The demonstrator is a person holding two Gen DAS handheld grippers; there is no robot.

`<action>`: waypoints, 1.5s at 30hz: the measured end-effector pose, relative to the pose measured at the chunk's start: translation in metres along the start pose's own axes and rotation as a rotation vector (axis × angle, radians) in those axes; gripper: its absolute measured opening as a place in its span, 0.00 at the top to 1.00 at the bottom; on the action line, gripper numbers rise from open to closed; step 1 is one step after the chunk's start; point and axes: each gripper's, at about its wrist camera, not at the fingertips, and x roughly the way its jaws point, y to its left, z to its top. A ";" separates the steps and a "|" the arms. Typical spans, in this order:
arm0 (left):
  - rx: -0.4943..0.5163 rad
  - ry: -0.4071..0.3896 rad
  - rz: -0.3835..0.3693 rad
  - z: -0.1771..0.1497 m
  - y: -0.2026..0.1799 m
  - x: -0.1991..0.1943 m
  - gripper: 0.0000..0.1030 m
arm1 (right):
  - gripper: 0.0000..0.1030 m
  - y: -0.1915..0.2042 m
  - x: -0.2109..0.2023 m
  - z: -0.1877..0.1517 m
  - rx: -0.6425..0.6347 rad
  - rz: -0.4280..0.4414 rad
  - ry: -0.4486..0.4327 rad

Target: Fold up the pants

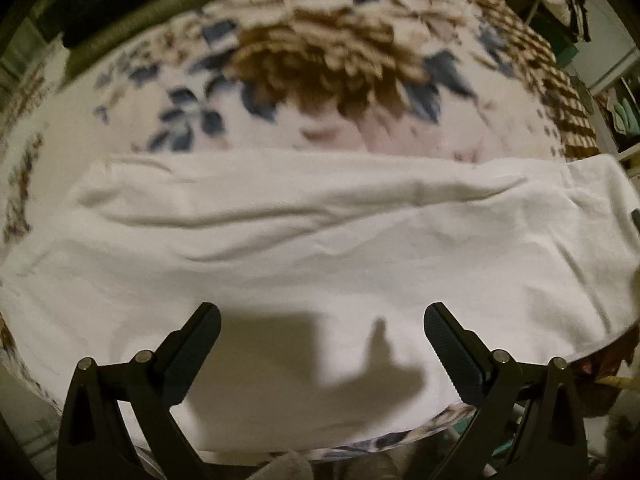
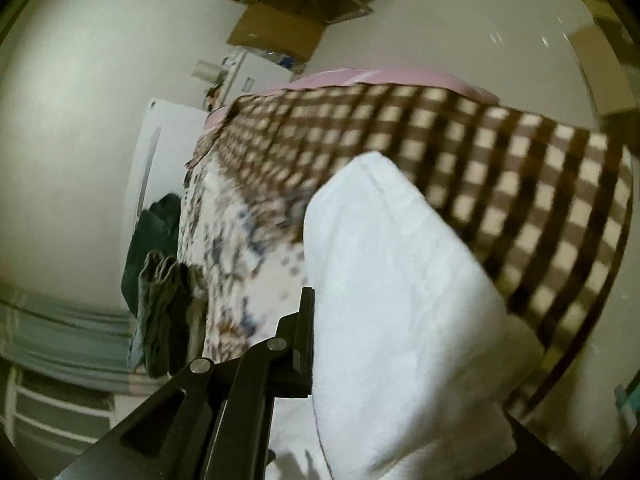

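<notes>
White pants lie spread across a floral blanket in the left wrist view, stretched from left to right with a few long creases. My left gripper hovers open just above the near part of the pants, holding nothing. In the right wrist view the white pants rise up close to the camera and cover the right finger. My right gripper is shut on a fold of the pants; only its left finger shows.
A brown checked blanket lies over the far side of the bed, with a pink sheet beyond it. Dark clothes hang off the bed's left edge. Cardboard boxes stand by the wall.
</notes>
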 end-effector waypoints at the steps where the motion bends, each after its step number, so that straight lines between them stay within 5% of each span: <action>1: -0.003 -0.011 0.003 0.001 0.005 -0.005 0.00 | 0.95 0.015 -0.003 -0.007 -0.027 -0.004 0.000; 14: -0.095 -0.100 0.014 -0.016 0.103 -0.073 0.00 | 0.95 0.160 -0.010 -0.116 -0.206 -0.026 0.098; 23: -0.222 -0.113 0.025 -0.049 0.204 -0.093 0.00 | 0.95 0.219 0.057 -0.230 -0.377 -0.045 0.262; 29: -0.330 -0.041 0.067 -0.086 0.272 -0.075 0.00 | 0.94 0.233 0.122 -0.316 -0.538 -0.115 0.385; 31: -0.368 -0.018 0.074 -0.097 0.291 -0.071 0.00 | 0.89 0.233 0.144 -0.345 -0.608 -0.188 0.421; 34: -0.421 -0.002 0.078 -0.111 0.317 -0.070 0.00 | 0.63 0.235 0.163 -0.379 -0.686 -0.295 0.470; 38: -0.508 -0.002 0.082 -0.118 0.350 -0.075 0.00 | 0.35 0.253 0.172 -0.424 -0.757 -0.229 0.634; 40: -0.535 -0.009 0.069 -0.115 0.358 -0.078 0.00 | 0.35 0.260 0.164 -0.440 -0.766 -0.171 0.710; 45: -0.523 -0.050 -0.031 -0.092 0.343 -0.085 0.00 | 0.34 0.239 0.113 -0.399 -0.613 -0.197 0.621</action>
